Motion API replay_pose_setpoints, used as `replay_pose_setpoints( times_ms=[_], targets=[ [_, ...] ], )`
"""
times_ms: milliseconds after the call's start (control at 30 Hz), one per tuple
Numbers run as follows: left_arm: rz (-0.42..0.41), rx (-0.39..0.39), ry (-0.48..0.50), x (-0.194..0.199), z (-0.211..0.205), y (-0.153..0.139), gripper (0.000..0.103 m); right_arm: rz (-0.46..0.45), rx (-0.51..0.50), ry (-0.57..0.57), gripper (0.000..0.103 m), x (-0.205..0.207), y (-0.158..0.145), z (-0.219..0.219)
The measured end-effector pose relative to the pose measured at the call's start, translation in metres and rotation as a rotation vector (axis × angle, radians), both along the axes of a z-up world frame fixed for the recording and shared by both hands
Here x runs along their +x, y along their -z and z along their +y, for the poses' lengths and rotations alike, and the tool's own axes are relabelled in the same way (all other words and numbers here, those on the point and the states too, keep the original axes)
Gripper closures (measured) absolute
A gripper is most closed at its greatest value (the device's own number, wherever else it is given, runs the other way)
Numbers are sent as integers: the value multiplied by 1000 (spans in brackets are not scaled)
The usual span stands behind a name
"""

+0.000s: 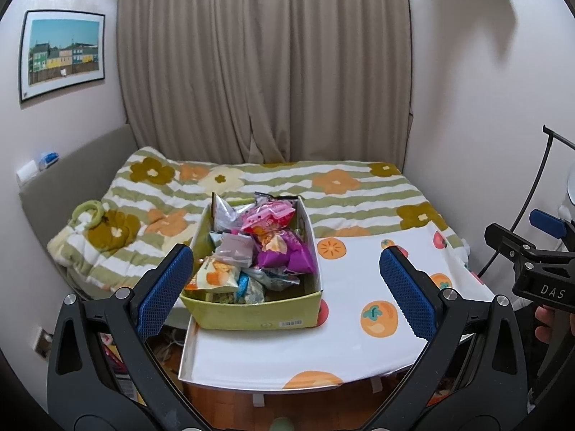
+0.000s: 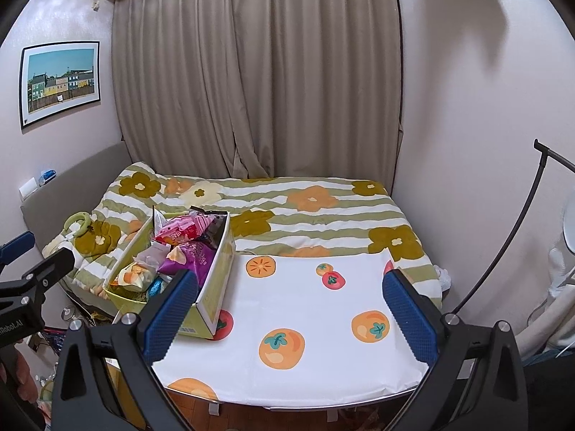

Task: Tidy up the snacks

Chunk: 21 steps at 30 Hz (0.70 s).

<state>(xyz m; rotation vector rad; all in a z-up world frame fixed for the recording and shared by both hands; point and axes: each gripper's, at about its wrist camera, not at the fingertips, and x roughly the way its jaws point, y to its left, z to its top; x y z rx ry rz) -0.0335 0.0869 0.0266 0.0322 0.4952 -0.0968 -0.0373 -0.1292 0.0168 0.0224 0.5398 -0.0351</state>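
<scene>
A yellow-green cardboard box (image 1: pixel 251 310) stands on the left part of a small table with a white fruit-print cloth (image 1: pixel 359 344). It is heaped with snack packets: a pink one (image 1: pixel 269 217), a purple one (image 1: pixel 287 256), an orange-and-white one (image 1: pixel 215 274) and several others. The box also shows in the right wrist view (image 2: pixel 215 283). My left gripper (image 1: pixel 285 287) is open and empty, held above the box's near end. My right gripper (image 2: pixel 289 314) is open and empty over the bare cloth (image 2: pixel 305 305) to the right of the box.
A bed with a green-striped flower blanket (image 1: pixel 359 194) lies behind the table, against a beige curtain (image 1: pixel 266 64). A green ring toy (image 1: pixel 88 212) rests on the blanket at left. A black lamp stand (image 2: pixel 510 237) rises at right. Wood floor shows below the table's front edge.
</scene>
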Motion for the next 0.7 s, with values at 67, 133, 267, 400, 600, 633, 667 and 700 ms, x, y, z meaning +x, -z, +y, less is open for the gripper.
replay_pose_setpoints(
  times_ms=[67,133,267,400,600,633,667,700],
  targets=[
    [0,-1,0,0,0,0,0,3,0,0,1,2,1,1],
    [4,1,2,1,0,0,0,2,-1,0,1,2,1,0],
    [1,8,-1,4,1,-1,0,8,-2,2,1,6,3,-1],
    [-3,14,-2,6,0,0,0,9,-2,5,1,5,3,-2],
    [-5,15,-3,6,0,2,0,2,0,4,1,4,2,-4],
    [-5,17,-4,7,0,3,0,2,1,3,1,4,3,-3],
    [-6,18,-5,7,-2,2,0,2,3,4,1,4,3,-3],
    [-6,20,-5,7,-2,3,0,2,4,4,1,4,2,-3]
  ],
)
